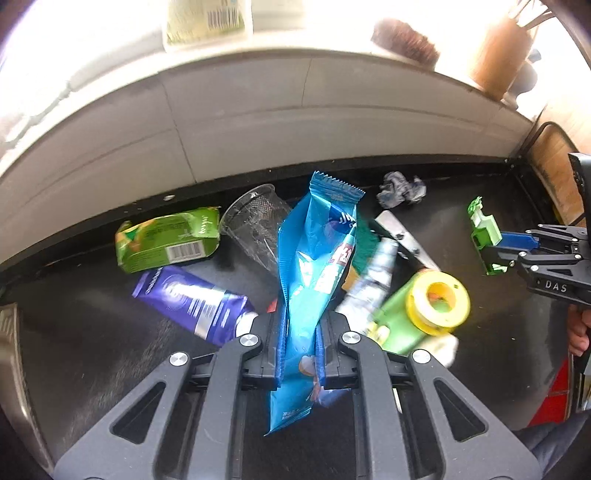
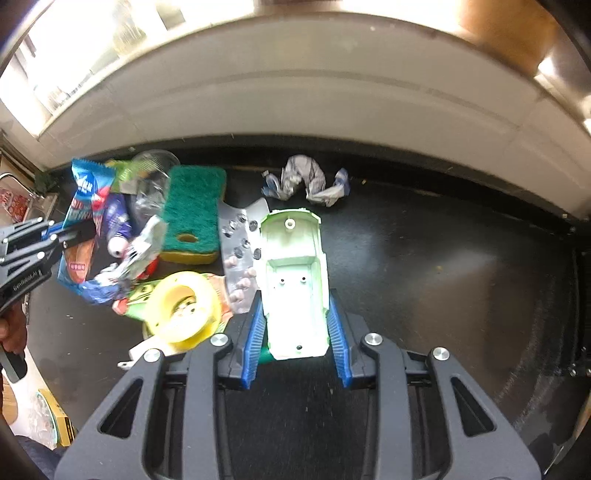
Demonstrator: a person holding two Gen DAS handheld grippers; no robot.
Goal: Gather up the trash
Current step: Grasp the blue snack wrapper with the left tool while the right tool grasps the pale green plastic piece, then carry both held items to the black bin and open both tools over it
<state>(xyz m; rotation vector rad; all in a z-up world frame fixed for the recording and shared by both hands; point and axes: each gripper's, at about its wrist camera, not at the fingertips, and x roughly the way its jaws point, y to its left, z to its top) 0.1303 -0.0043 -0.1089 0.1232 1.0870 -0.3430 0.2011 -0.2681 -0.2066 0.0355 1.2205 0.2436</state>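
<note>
My left gripper (image 1: 300, 332) is shut on a blue snack wrapper (image 1: 314, 266), held upright above the black counter (image 1: 92, 350). My right gripper (image 2: 297, 325) is shut on a pale green plastic toy shell (image 2: 295, 280); it also shows at the right of the left wrist view (image 1: 485, 240). On the counter lie a green carton (image 1: 166, 240), a purple wrapper (image 1: 192, 299), a clear plastic cup (image 1: 255, 225), a yellow tape roll (image 1: 437, 299), a crumpled paper wad (image 1: 400, 190), a green sponge (image 2: 194, 212) and a silver blister pack (image 2: 238, 258).
A white tiled wall (image 1: 258, 122) runs behind the counter. On the sill above stand a container (image 1: 207, 22), a brush (image 1: 406, 40) and a brown cylinder (image 1: 498, 59). A metal sink edge (image 1: 11, 354) is at the far left.
</note>
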